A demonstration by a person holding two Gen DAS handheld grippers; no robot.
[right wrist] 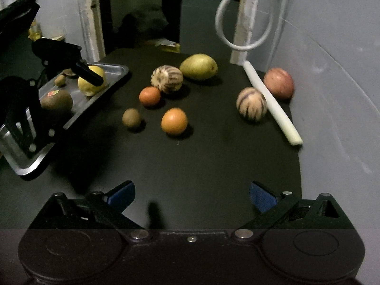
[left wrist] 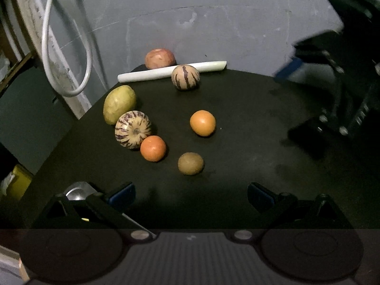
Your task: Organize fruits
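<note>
Loosely scattered on the black surface point(right wrist: 190, 161) lie two oranges point(right wrist: 174, 121), two striped melons point(right wrist: 167, 79), a mango point(right wrist: 198, 67) and a kiwi point(right wrist: 131, 117). Left gripper point(left wrist: 191, 196) and right gripper point(right wrist: 192, 194) both gape wide, empty. Beside them, a metal tray point(right wrist: 118, 71) carries a lemon point(right wrist: 91, 82).

Both handheld grippers hang above the dark tabletop with nothing between their fingers. The left gripper point(left wrist: 191, 196), seen from its own wrist camera, has its blue-padded fingers point(left wrist: 123, 196) spread wide, jaws fully parted and pointing forward. The right gripper point(right wrist: 192, 196) matches that pose in its own view, its blue pads point(right wrist: 262, 198) set equally far apart. From the right wrist view, the left gripper's black frame shows at the far left; from the left wrist view, the right gripper appears at the far right, apparently tilted, though blurred.
</note>
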